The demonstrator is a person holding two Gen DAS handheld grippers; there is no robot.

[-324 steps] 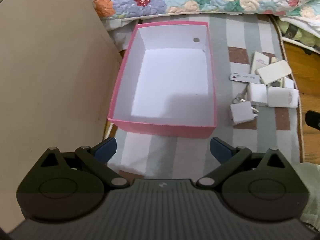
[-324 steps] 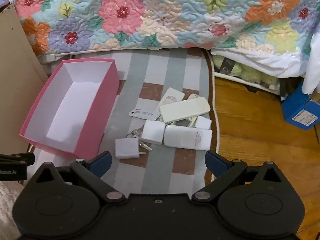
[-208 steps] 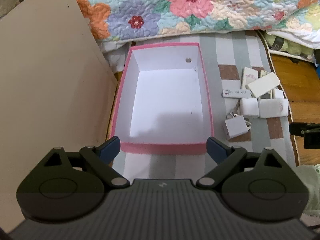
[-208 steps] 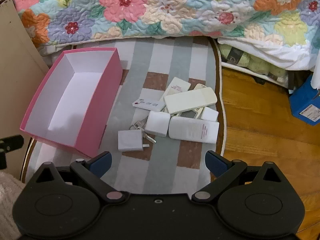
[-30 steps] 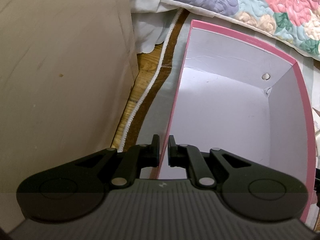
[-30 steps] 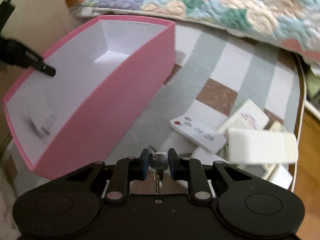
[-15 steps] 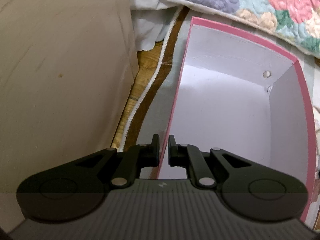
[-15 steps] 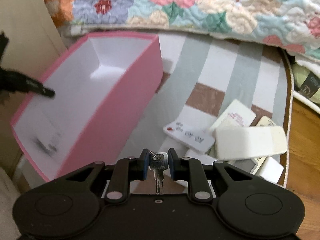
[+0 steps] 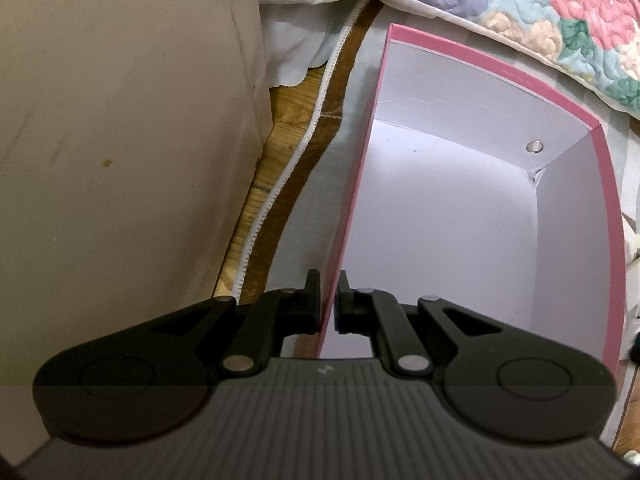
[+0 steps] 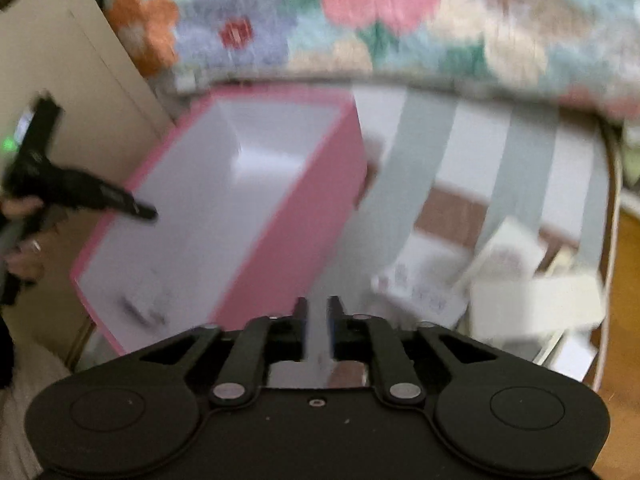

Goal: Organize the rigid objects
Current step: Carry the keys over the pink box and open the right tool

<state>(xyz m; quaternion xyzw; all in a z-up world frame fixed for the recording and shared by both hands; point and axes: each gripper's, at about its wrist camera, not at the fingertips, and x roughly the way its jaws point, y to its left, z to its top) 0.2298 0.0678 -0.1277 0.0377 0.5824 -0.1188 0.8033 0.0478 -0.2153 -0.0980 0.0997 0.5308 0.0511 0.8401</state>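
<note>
From the left wrist view, the left gripper [image 9: 329, 304] is clamped on the near left wall of the pink box [image 9: 608, 240], one finger outside and one inside the wall. The box stands open on the striped rug [image 9: 344, 128], its white inside bare as far as this view reaches. A beige panel [image 9: 120, 120] fills the left side, a strip of wood floor [image 9: 280, 136] lies between it and the rug, and a flowered quilt [image 9: 560, 12] hangs at the far right.

The right wrist view is blurred. The right gripper [image 10: 317, 320] has its jaws opening, with nothing visible between them; it hangs above the rug just beside the box's near right corner. In the box's near end lies a small pale thing [image 10: 140, 308], too smeared to name. To the right on the rug sits a cluster of white objects [image 10: 532, 300], among them a flat remote [image 10: 420, 292]. At the left, a person's hand [image 10: 20, 236] holds the left gripper at the box's rim.
</note>
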